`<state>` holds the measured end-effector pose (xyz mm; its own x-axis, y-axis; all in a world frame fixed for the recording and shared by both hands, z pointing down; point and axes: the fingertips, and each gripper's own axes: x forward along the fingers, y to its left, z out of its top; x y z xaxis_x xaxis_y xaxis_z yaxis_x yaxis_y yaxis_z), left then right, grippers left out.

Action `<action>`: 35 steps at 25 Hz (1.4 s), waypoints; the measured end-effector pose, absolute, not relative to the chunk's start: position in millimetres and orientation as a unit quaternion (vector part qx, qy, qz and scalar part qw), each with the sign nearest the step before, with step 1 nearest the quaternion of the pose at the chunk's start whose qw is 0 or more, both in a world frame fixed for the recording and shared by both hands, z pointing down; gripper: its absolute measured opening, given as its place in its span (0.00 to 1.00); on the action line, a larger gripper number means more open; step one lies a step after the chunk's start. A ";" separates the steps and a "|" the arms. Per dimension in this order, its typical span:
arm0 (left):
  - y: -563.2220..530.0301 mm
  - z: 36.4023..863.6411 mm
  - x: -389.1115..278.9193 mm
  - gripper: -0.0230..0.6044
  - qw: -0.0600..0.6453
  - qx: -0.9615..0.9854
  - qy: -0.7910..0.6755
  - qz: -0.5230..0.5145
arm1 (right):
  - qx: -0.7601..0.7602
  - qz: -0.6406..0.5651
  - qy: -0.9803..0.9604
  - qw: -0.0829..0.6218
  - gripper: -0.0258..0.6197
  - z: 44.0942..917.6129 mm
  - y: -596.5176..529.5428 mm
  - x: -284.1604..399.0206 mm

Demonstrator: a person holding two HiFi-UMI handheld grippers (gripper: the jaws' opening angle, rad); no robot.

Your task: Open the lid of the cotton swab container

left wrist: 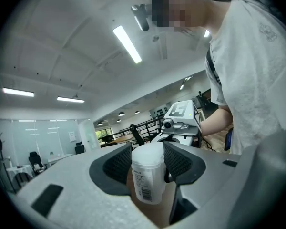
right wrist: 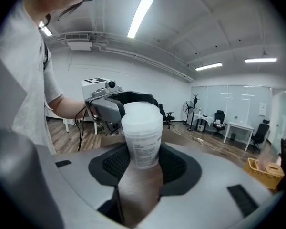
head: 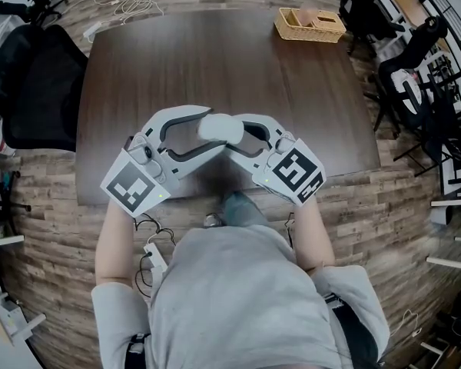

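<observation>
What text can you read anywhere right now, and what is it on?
White label on the translucent white plastic cotton swab container: fine print and a barcode, too small and blurred to read.
Black-and-white marker cubes: square patterns only, no words.
Nothing else legible.

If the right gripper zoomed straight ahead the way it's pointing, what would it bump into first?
The right gripper's jaws already clamp the cotton swab container. Straight past it, the left gripper, gripping the same container, would probably be hit first; it looks very close.
</observation>
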<state>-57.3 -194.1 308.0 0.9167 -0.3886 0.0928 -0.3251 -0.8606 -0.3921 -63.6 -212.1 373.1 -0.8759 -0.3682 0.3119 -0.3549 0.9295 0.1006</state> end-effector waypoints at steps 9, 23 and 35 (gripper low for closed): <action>-176.9 308.1 -59.6 0.37 0.104 -0.983 0.132 -0.073 | 0.145 -0.064 -0.967 0.199 0.33 367.9 -193.5 -58.9; -166.2 310.1 -41.6 0.35 0.234 -0.953 0.139 -0.136 | 0.158 -0.018 -0.971 0.179 0.33 372.2 -187.7 -51.6; -137.1 275.8 -54.7 0.35 0.193 -0.966 0.171 -0.025 | 0.229 -0.039 -0.960 0.156 0.33 357.3 -185.5 -38.0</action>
